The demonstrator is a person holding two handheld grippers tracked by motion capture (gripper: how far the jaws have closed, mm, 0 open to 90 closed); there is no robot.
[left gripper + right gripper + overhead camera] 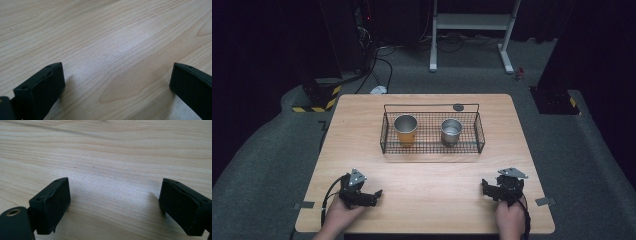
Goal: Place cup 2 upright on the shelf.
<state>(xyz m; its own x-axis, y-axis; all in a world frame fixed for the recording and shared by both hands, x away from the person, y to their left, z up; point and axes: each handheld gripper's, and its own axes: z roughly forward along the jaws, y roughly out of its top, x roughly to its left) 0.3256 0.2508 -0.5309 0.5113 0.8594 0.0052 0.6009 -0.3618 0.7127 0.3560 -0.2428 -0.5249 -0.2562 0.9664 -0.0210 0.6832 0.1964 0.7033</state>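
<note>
Nothing begun: my left gripper (373, 195) and right gripper (488, 188) rest spread and empty on the pale wooden table (422, 180), well short of the orange metal cup (405, 129) and silver steel cup (451, 131) standing inside the black wire basket (384, 135).

The room is dim; the surroundings beyond the table (422, 175) fall into near black from 9 through 12 to 3 o'clock. Light falls from above onto the tabletop, which reads evenly bright with no hard glare. The wire basket (432, 131) casts a faint shadow towards 6 o'clock. The high view is soft, with low fine detail. In the left gripper view a pale sheen lies across the wood at centre, and the jaws throw soft shadows. The right gripper view shows a similar sheen; wood grain blurs towards 12 o'clock, and the near jaw edges are slightly out of focus.
</note>
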